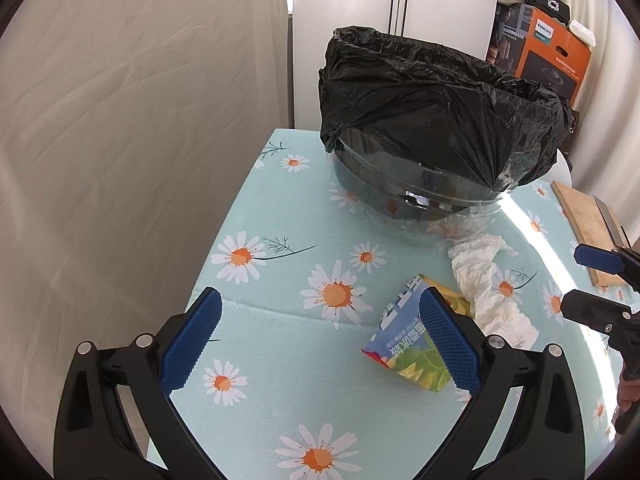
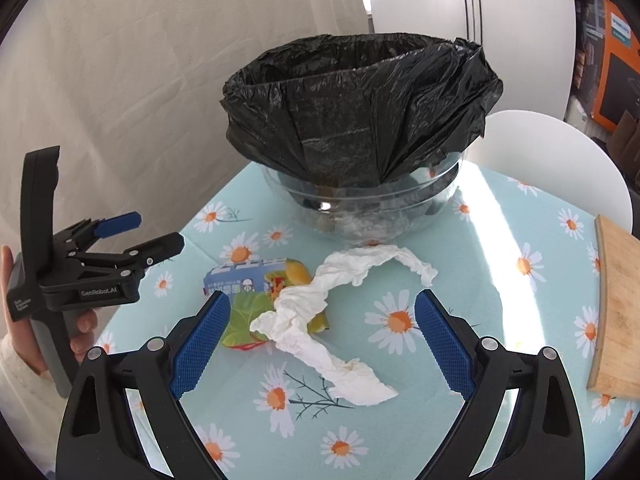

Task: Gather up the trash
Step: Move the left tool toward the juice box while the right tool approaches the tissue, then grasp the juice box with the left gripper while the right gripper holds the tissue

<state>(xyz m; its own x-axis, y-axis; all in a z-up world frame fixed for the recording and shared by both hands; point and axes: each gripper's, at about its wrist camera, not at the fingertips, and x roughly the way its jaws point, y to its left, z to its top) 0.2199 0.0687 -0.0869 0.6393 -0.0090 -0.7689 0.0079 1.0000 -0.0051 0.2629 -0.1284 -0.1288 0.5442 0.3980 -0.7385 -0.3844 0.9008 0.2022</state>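
Note:
A clear bowl lined with a black trash bag point(image 1: 436, 120) point(image 2: 356, 112) stands at the back of the daisy-print table point(image 1: 280, 340). In front of it lie a crumpled white tissue point(image 2: 320, 320) point(image 1: 488, 280) and a flattened blue-green drink carton point(image 1: 404, 344) point(image 2: 240, 284), partly under the tissue. My left gripper point(image 1: 320, 340) is open and empty, its right finger beside the carton. My right gripper point(image 2: 322, 340) is open and empty, hovering over the tissue. The left gripper also shows in the right wrist view point(image 2: 156, 236); the right gripper shows in the left wrist view point(image 1: 580, 280).
A wooden cutting board point(image 2: 616, 308) point(image 1: 588, 232) lies at the table's right edge. A white chair point(image 2: 552, 152) stands behind the table. An orange box point(image 1: 548, 48) sits at the back right. A white curtain point(image 1: 140, 120) hangs on the left.

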